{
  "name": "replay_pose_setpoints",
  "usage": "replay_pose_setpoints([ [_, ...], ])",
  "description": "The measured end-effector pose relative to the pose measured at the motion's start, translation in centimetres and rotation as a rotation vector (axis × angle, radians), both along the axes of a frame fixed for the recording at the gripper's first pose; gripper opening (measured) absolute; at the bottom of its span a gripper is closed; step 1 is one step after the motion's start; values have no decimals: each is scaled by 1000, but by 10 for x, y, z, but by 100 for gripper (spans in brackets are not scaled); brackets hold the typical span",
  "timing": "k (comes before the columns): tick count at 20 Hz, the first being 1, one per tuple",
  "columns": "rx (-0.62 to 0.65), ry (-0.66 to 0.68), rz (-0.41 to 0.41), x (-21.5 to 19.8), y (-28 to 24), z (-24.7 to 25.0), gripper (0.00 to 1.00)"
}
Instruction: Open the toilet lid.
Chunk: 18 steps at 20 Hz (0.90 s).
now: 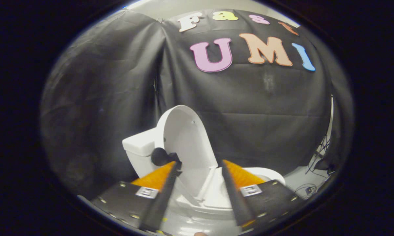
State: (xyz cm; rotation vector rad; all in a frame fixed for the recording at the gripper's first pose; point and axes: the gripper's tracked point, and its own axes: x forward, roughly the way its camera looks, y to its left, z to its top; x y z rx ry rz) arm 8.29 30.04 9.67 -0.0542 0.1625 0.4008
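Lid (187,137) upright vs tank (139,147), long axis vertical; claw (200,164) fingers apart.

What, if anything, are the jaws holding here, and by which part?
Nothing. The gripper is open, its jaws spread apart with the raised toilet lid standing just beyond them; neither jaw presses on it.

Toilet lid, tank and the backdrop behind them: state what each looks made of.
Toilet lid, raised upright beyond the open gripper: smooth white, probably moulded plastic, thin with an even sheen. Tank: glossy white, likely ceramic, though plastic is possible. Backdrop: matte black fabric, shown by folds and creases.
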Motion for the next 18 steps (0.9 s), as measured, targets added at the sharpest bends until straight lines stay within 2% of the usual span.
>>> replay_pose_setpoints([
  [1, -21, -7, -5, -2, -10, 0, 89],
  [5, -72, -61, -52, -2, -48, 3, 100],
  [12, 18, -4, -84, 4, -94, -7, 100],
  [18, 93, -33, -177, 17, -155, 9, 100],
])
